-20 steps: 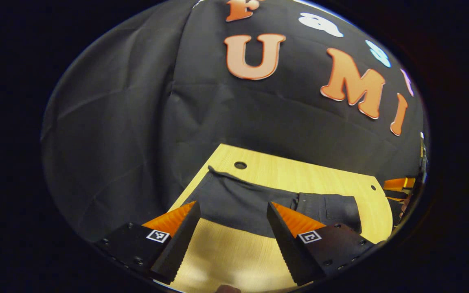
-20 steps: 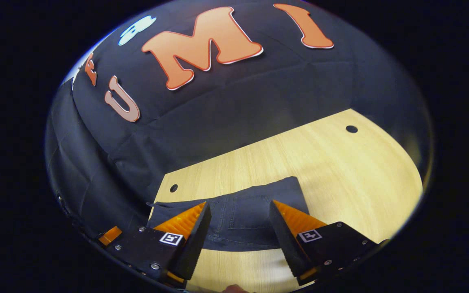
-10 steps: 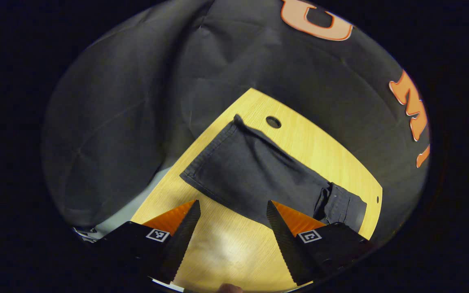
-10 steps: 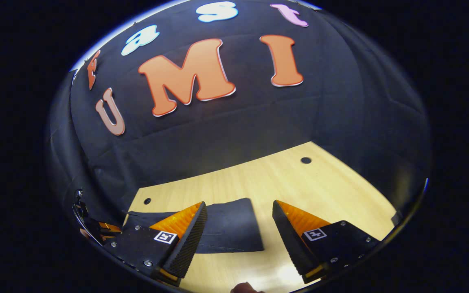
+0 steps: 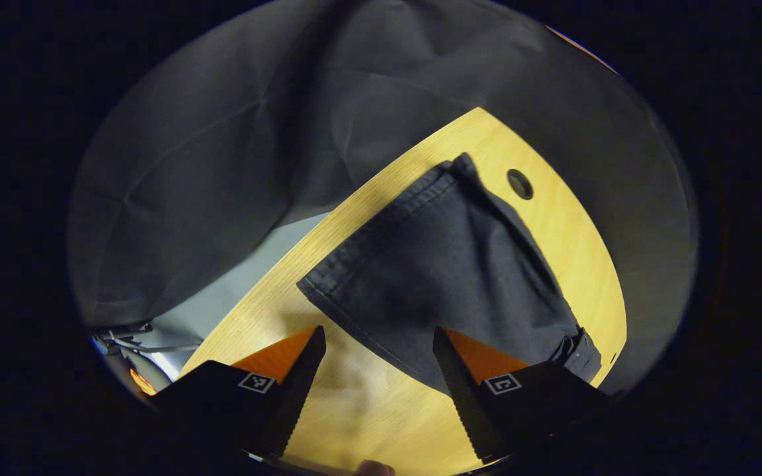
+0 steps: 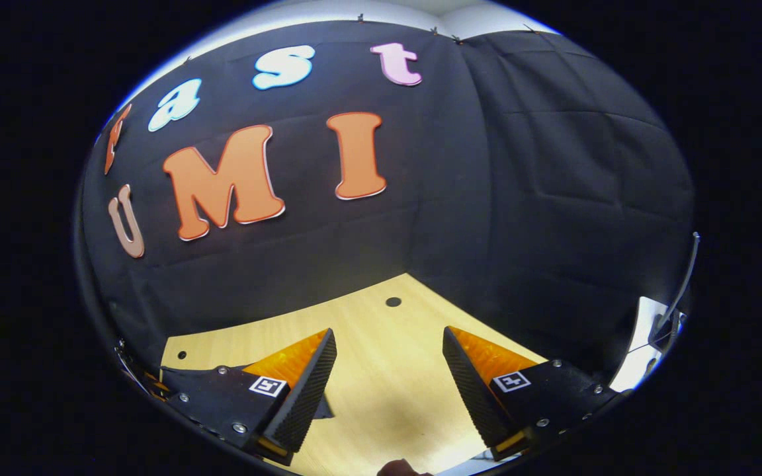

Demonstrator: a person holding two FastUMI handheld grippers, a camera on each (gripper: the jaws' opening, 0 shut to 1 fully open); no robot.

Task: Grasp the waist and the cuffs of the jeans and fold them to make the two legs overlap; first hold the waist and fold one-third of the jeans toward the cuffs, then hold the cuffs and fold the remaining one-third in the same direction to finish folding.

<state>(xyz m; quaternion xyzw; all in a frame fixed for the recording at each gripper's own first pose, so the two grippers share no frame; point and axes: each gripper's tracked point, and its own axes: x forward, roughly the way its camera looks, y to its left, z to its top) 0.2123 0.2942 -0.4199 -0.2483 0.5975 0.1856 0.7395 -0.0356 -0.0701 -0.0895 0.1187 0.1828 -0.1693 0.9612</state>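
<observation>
Dark jeans (image 5: 447,264) lie flat on the light wooden table (image 5: 368,410) in the left gripper view, cuff hem toward the upper left and the folded waist end (image 5: 583,354) at the lower right. My left gripper (image 5: 378,340) hovers open just short of the near edge of the leg, holding nothing. In the right gripper view my right gripper (image 6: 387,344) is open above bare table (image 6: 387,377). A small dark corner of the jeans (image 6: 323,411) peeks out beside its left finger.
A round hole (image 5: 520,184) pierces the table just beyond the cuff. Another hole (image 6: 393,301) shows in the right gripper view near the far edge. Black cloth walls close the booth behind the table. Cables and grey floor (image 5: 176,330) lie past the table's left edge.
My left gripper has swung left and closer over the cuff end of the jeans. My right gripper has turned right and tilted up, so the jeans slid almost out of its view.
</observation>
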